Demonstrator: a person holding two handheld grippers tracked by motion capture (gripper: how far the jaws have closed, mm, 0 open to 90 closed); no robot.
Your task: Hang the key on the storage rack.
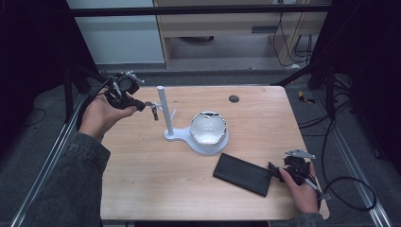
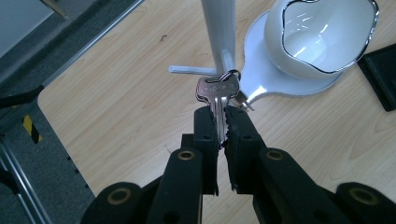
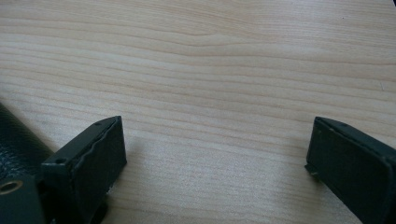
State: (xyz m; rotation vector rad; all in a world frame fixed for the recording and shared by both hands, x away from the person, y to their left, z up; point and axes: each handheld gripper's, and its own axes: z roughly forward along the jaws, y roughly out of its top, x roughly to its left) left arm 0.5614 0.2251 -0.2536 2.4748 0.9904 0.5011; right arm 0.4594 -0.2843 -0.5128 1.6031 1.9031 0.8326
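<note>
My left gripper [image 2: 219, 114] is shut on the blade of a silver key [image 2: 217, 89]. The key's ring [image 2: 232, 73] hangs right by the short side peg [image 2: 191, 70] of a white stand's post [image 2: 219, 28]; whether it rests on the peg I cannot tell. In the high view the left gripper [image 1: 146, 105] holds the key [image 1: 154, 111] just left of the post [image 1: 162, 106]. My right gripper [image 3: 215, 140] stands wide open above bare wood. It sits at the table's front right [image 1: 274, 169], beside a black pouch [image 1: 243, 173].
The stand's flat base [image 1: 172, 136] carries a white bowl with a chrome rim [image 1: 208, 126]. The bowl [image 2: 322, 32] lies right of the post in the left gripper view. A small dark disc [image 1: 233, 99] sits near the table's far edge. The pouch's edge [image 3: 14, 140] touches the right gripper's left jaw.
</note>
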